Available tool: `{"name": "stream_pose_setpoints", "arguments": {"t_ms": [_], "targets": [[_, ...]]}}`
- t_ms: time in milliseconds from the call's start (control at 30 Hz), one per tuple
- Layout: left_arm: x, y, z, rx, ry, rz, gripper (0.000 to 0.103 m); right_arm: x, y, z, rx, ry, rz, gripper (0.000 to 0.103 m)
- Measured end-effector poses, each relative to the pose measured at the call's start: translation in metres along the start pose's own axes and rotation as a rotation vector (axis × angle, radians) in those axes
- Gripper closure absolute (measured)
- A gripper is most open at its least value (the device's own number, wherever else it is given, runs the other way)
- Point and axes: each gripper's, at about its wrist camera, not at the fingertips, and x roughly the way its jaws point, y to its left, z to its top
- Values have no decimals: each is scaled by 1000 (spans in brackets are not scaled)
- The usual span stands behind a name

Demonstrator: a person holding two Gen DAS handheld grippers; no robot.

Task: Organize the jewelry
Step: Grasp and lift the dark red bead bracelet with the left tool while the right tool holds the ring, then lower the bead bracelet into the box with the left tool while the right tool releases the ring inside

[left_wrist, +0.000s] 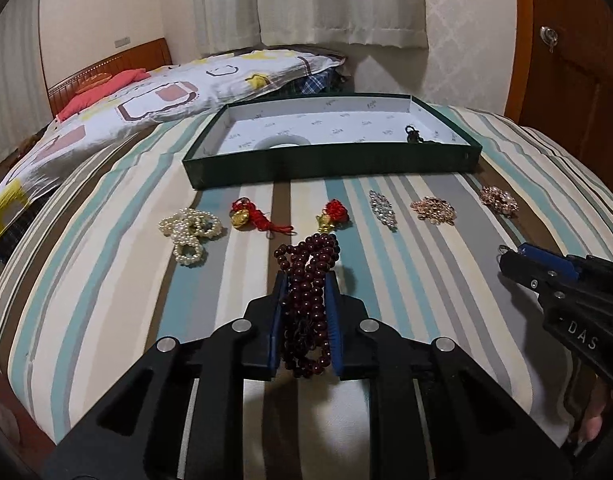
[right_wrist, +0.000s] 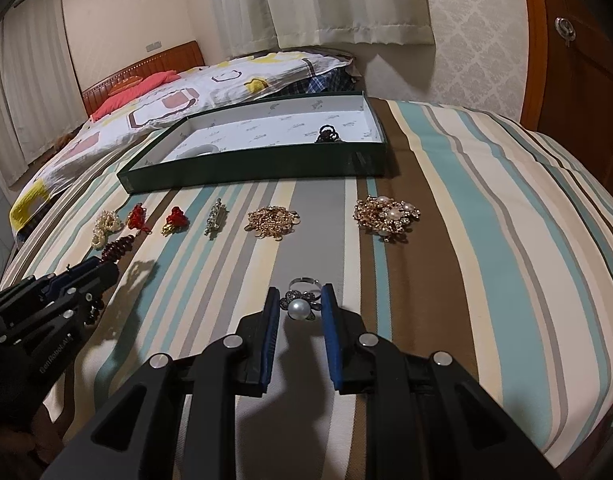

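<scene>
Left wrist view: our left gripper [left_wrist: 306, 280] clamps the dark bead strand [left_wrist: 308, 276] over the bed; its loose loops could snag. Our right gripper [right_wrist: 297, 300] pinches the pearl ring [right_wrist: 298, 307], which might twist free.

1. A row of jewelry is lying across the bed [right_wrist: 486, 184] just before the green box [left_wrist: 330, 162]: a pearl cluster [left_wrist: 190, 232], two red tassel charms [left_wrist: 250, 220], a crystal brooch [left_wrist: 382, 209] and two gold pieces [left_wrist: 432, 210].
2. Gaps between those pieces are leaving striped cover bare, widest between the gold pieces in the right wrist view.
3. The box's low front wall is standing in the way; inside, a white ring [left_wrist: 282, 142] and a dark trinket [left_wrist: 412, 134] are taking little floor.
4. A folded quilt [left_wrist: 146, 96] is crowding the box's far left.
</scene>
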Motion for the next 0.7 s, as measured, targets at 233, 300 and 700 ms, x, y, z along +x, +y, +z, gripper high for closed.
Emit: {"name": "stream_pose_setpoints", "arguments": {"t_ms": [233,300,700], "targets": [[1,6,3,-16,-2,2,85,0,1,4,-10,-8,-2,81],[0,6,5,-19,-9,4,85,0,2,7,-13,-13,-1,81],[-2,22,41,-45,-73,6,85,-5,10,48,-33,-82,19,81]]}}
